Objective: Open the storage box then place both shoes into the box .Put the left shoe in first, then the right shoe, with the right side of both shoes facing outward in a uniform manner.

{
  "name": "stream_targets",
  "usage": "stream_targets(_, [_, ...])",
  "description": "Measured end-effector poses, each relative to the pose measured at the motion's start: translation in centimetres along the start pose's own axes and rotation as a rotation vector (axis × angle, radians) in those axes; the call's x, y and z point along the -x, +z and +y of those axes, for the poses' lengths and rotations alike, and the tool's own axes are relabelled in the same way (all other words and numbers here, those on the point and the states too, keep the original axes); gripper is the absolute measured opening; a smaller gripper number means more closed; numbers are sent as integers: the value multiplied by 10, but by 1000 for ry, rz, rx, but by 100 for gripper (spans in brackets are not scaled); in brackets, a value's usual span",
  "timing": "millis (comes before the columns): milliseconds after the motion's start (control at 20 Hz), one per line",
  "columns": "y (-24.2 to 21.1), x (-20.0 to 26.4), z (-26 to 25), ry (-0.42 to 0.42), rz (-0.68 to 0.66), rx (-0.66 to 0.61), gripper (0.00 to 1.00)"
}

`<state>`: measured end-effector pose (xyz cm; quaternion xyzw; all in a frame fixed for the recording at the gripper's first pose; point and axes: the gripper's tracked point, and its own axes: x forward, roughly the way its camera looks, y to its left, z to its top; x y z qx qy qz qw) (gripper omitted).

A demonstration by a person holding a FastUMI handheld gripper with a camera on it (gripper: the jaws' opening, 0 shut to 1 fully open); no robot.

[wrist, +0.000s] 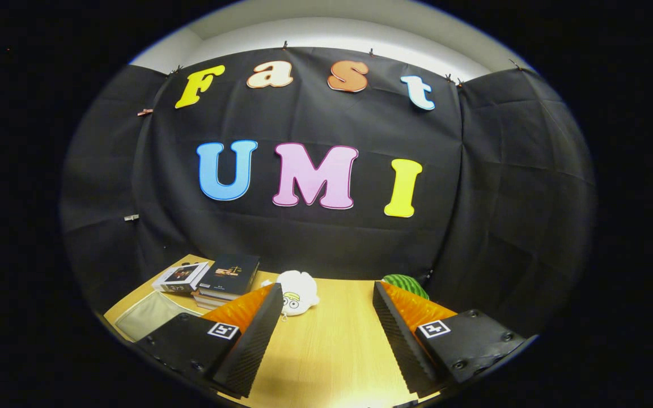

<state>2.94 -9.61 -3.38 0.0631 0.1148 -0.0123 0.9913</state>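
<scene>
- The hand-held gripper hangs over a light wooden tabletop with its two fingers spread wide apart; only bare wood lies between them, and they grip nothing.
- Just beyond the left finger sits a small white plush toy with a cartoon face, resting on the tabletop close to the finger's tip.
- Behind the right finger, a round green striped object like a small watermelon peeks out near the black cloth wall; most of it is hidden by the finger.
- Off past the left finger, a stack of dark-covered books lies flat near the wall, the top one black with a small gold mark on its cover.
- Just beside that stack, farther from the fingers, lies a flat white box with a dark picture on its lid.
- Nearer than the books, beside the gripper's left body, a pale beige flat fabric piece with a stitched edge lies on the tabletop; whether it belongs to the storage box, I cannot tell.
- No shoe can be made out on the visible stretch of tabletop.
</scene>
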Motion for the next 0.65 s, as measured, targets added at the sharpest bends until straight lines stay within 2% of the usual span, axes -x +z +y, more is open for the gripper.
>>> stream_targets(650, [-6,-4,-15,-18,3,8,98])
